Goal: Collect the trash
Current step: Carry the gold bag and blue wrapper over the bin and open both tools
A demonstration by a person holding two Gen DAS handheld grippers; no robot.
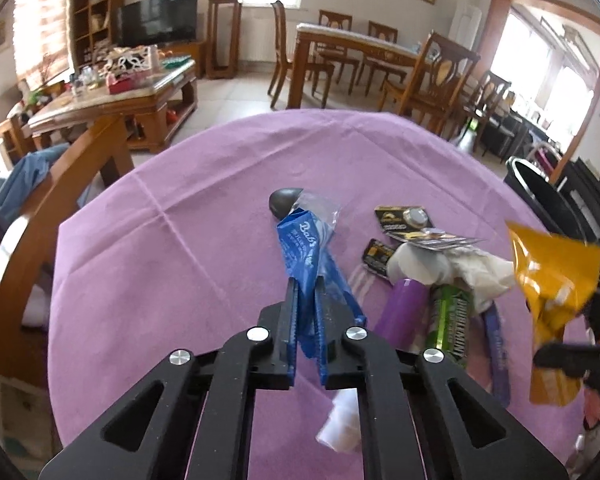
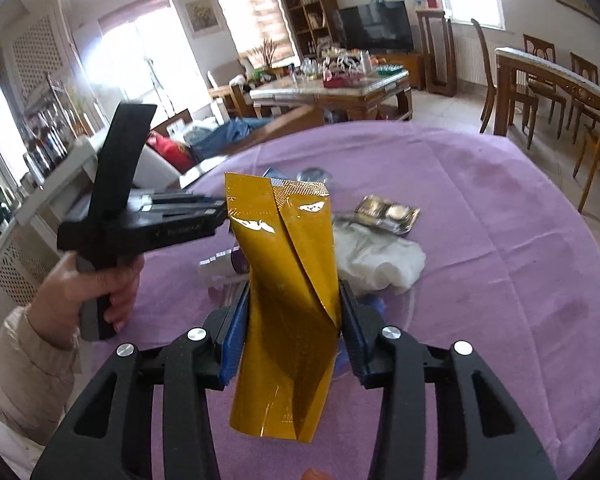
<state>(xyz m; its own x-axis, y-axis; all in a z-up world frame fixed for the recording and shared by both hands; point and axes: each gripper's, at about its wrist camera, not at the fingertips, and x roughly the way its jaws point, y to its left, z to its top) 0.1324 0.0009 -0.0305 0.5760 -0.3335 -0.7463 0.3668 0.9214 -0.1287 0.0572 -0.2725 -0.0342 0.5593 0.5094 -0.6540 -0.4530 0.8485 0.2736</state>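
My left gripper [image 1: 306, 286] is shut on a blue wrapper [image 1: 302, 244] and holds it above the purple tablecloth [image 1: 180, 220]. My right gripper [image 2: 294, 292] is shut on a gold foil pouch [image 2: 288, 280], held upright above the table; the pouch also shows at the right of the left wrist view [image 1: 552, 292]. The left gripper's body [image 2: 140, 224] shows in the right wrist view, held by a hand. On the cloth lie a crumpled white tissue [image 2: 380, 260], a dark blister pack [image 2: 388, 210], a green can [image 1: 452, 320], a purple can [image 1: 404, 308] and a white scrap [image 1: 342, 420].
A dark grey rounded object [image 1: 282, 200] lies on the cloth beyond the blue wrapper. A black bin [image 1: 536, 188] stands off the table's right edge. A wooden chair back [image 1: 60, 200] stands at the left edge. A cluttered coffee table [image 1: 140, 92] and a dining set [image 1: 360, 60] stand beyond.
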